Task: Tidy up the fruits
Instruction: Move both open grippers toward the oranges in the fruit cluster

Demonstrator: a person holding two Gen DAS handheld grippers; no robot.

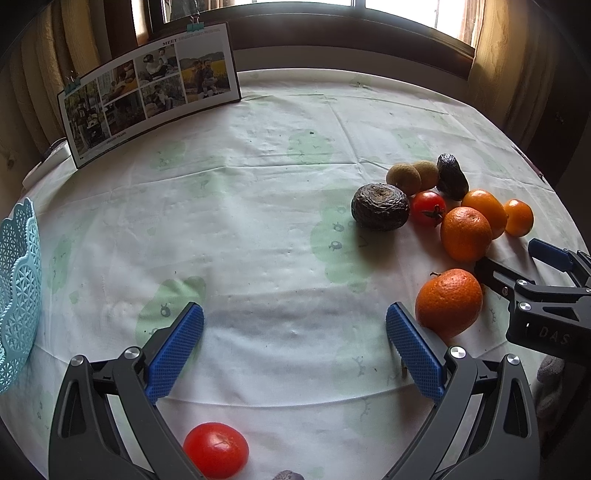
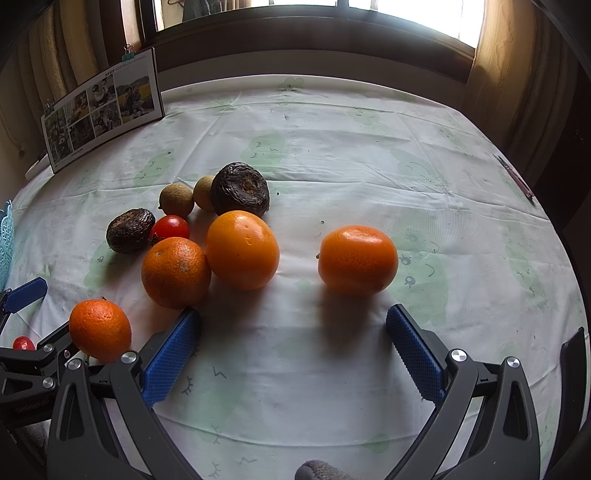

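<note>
We hold two grippers over a table (image 1: 258,240) covered with a pale cloth printed with faint green shapes. Our left gripper (image 1: 295,347) has its blue-padded fingers spread wide, with nothing between them. Our right gripper (image 2: 293,350) is also spread wide and empty.

The fruits lie in a loose cluster on the cloth. In the right wrist view, a lone orange (image 2: 357,259) sits just ahead of the right gripper, apart from the rest. To its left, a large smooth orange (image 2: 242,249) touches a rougher orange (image 2: 175,272). Behind them sit a small red tomato (image 2: 170,228), two dark wrinkled fruits (image 2: 240,189) (image 2: 130,230), and two small brownish-green round fruits (image 2: 176,199) (image 2: 204,192). A fourth orange (image 2: 100,329) lies nearer us, just beside the right finger of the left gripper.

In the left wrist view, a second red tomato (image 1: 215,449) lies near us on the cloth, low between the left gripper's arms. A pale blue lattice basket (image 1: 16,295) stands at the far left edge of the table, well apart from the cluster. A photo collage board (image 1: 147,88) leans upright at the back left, below a bright window (image 1: 406,11).
</note>
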